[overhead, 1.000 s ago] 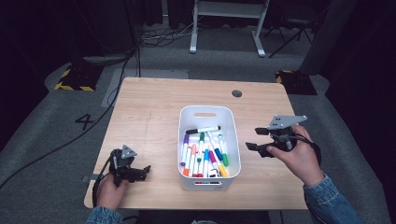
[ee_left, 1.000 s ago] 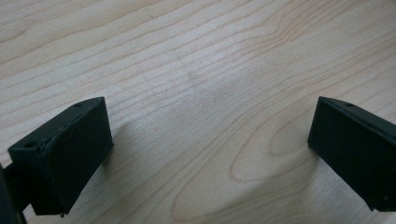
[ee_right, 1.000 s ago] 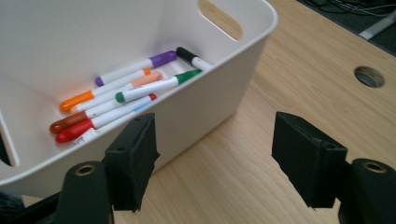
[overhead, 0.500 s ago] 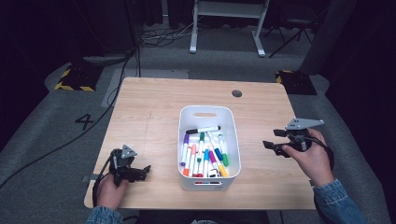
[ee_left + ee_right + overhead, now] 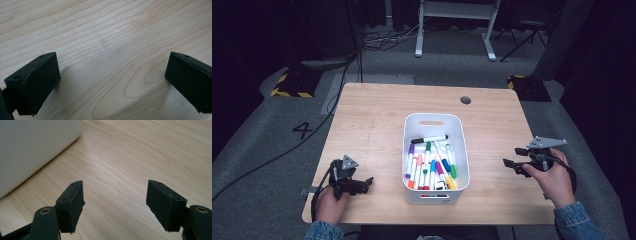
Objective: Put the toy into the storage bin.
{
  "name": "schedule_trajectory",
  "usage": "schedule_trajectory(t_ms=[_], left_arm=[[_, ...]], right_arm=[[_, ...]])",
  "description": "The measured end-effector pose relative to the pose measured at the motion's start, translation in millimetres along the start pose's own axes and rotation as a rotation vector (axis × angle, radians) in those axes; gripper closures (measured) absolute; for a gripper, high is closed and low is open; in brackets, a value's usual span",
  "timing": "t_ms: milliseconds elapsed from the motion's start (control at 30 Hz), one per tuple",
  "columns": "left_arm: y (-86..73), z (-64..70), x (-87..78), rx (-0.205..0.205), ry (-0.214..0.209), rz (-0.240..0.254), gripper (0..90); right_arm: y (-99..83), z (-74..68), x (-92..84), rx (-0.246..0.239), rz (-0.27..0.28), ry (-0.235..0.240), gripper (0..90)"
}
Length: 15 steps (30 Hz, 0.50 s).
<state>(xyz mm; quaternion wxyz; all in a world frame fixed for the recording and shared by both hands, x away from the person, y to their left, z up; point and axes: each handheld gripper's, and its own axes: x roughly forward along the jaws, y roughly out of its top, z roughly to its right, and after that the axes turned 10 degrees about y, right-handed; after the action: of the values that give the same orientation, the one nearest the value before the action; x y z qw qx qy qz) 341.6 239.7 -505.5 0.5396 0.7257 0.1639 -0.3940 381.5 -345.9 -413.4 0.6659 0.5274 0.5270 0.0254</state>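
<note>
While both hands rest at opposite sides of the wooden table (image 5: 377,110), a white bin (image 5: 435,121) stands between them, near the middle of the front half. The bin holds a loose heap of coloured markers (image 5: 432,162) (one black-capped marker (image 5: 428,139) lies crosswise on top of the rest). The left gripper (image 5: 368,181) sits low over the table near its front left corner, pointing toward the bin but well apart from it; in the left gripper view its jaws stand wide apart with bare wood between them. The right gripper (image 5: 510,165) is held over the table near its right edge, aimed at the bin's right wall. In the right gripper view its jaws are also spread wide and hold nothing, and that white wall shows at upper left.
</note>
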Motion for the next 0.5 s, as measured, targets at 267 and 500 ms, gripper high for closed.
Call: schedule_trajectory(t_ms=[267, 500], left_arm=[[0.0, 0.0, 0.2, 0.000, 0.001, 0.002, 0.0], [0.0, -0.1, 0.0, 0.000, -0.001, -0.001, 0.0]], right_arm=[[-27.3, 9.4, 6.2, 0.054, -0.039, -0.014, 30.4], [-46.9, 13.9, 13.6, 0.060, -0.082, -0.013, 28.6]])
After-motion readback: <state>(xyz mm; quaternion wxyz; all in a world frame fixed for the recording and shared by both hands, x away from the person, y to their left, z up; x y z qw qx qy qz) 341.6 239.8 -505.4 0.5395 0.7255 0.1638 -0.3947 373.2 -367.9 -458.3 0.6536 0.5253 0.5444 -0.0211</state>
